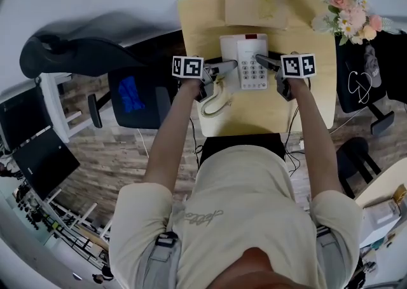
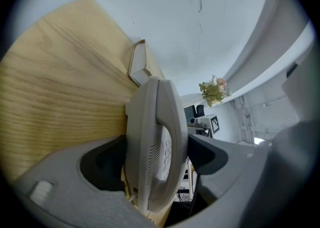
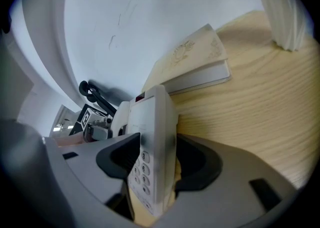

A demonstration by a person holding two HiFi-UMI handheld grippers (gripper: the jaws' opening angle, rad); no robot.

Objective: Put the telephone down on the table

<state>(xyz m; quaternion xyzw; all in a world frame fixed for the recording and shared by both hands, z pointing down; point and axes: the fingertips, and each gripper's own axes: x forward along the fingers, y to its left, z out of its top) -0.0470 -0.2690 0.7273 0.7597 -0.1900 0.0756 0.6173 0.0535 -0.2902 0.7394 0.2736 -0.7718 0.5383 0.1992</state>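
Person stands at a wood table (image 1: 315, 100), one gripper in each hand, both reaching in twd the middle. The phone is in two pieces, and each gripper has one.

L gripper (image 1: 229, 65) is clamped on the handset (image 2: 157, 142). In the left gripper view it sits edge-on btw the jaws and fills the gap, both pads pressed against its sides, earpiece slots facing the camera. From the head view the handset hangs down just left of the base (image 1: 252, 53), off its cradle, over the near-left part of the table. Can't tell if its low end touches the wood.

R gripper (image 1: 262, 60) is clenched on the base from the right side. In the right gripper view the keypad edge stands btw the jaws, number keys visible, pads tight on both faces. The base is at mid-table, keypad up. Whether it rests on the top or is held just above it can't be made out.

Behind the base, toward the wall, lies a flat beige box (image 1: 257, 5), near the base but apart from it. Flowers (image 1: 350, 11) stand at the far-right corner. A black chair (image 1: 82, 56) is left of the table w/ something blue on a dark surface beside it.
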